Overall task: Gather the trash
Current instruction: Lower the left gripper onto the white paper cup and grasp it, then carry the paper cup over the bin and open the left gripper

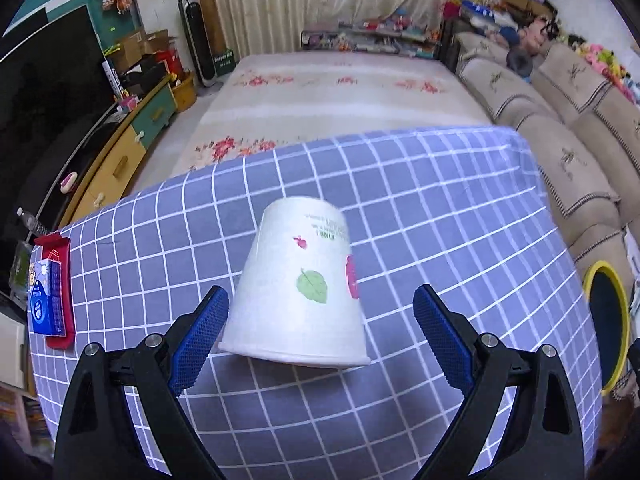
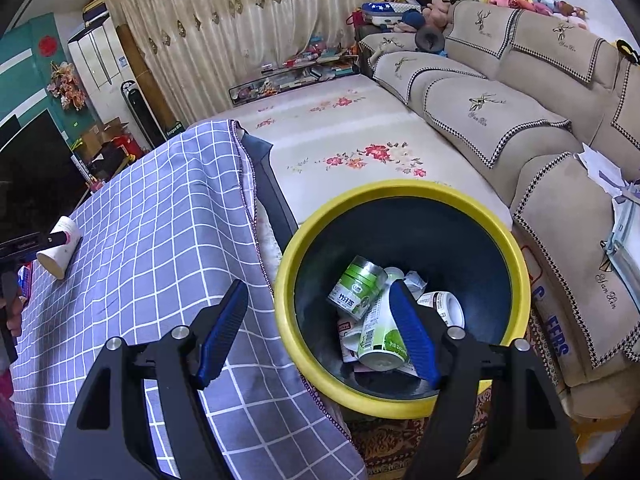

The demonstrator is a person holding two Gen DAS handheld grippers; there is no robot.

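A white paper cup with a green leaf and red fruit print lies on its side on the purple checked tablecloth, its rim toward the camera. My left gripper is open around it: the left pad sits close by the rim, while the right pad stands well clear of the cup. The right wrist view shows the same cup far left on the table. My right gripper is open and holds nothing, hanging over the near rim of the yellow-rimmed dark bin. Green-labelled cans and wrappers lie in the bin.
A blue tissue pack rests on a red tray at the table's left edge. The bin stands off the table's right side, next to the beige sofa. A flowered mat lies beyond the table, and a TV on a cabinet stands at left.
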